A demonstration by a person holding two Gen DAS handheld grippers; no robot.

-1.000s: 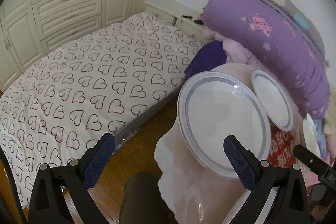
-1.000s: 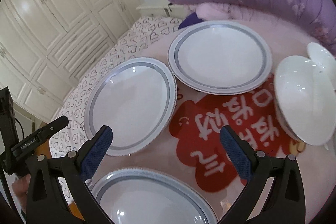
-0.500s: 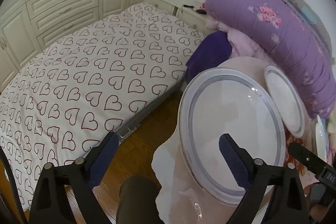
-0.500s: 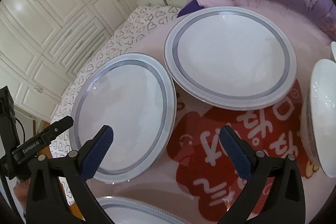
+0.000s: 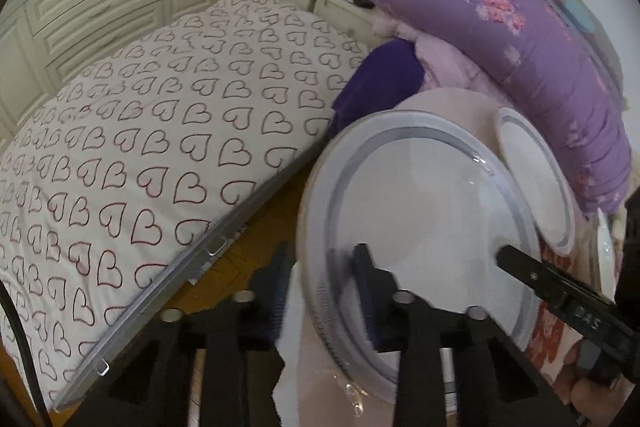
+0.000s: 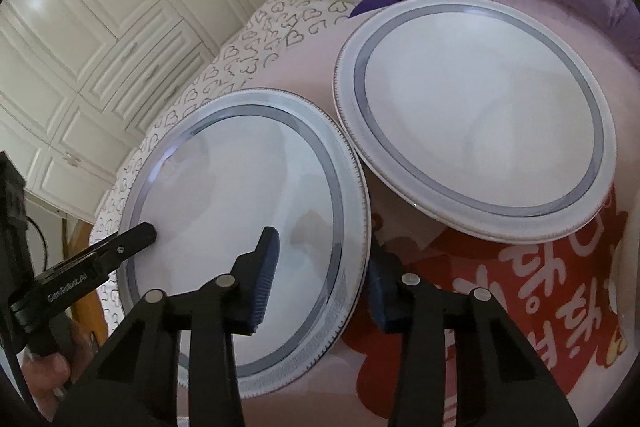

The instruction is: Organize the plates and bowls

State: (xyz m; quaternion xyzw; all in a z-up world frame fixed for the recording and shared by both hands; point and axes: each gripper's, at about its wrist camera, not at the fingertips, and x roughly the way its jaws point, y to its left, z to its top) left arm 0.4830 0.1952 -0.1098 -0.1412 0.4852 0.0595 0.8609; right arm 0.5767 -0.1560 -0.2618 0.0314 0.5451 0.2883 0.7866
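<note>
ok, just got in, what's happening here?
A person is sorting plates on a pink-covered table. Both hand-held grippers have just been closing on the near plate: the left hand-held gripper straddles its left rim, the right hand-held gripper its right rim. A second plate sits behind it.

Beside the near plate [image 5: 420, 211], the far plate [image 5: 536, 183] is part hidden behind its rim. A white bowl [image 5: 606, 259] past it shows only an edge sliver. The right gripper's outer finger [image 6: 378, 291] sits half hidden under the near plate's rim. The left gripper's fingers [image 5: 276, 291] are blurred.
</note>
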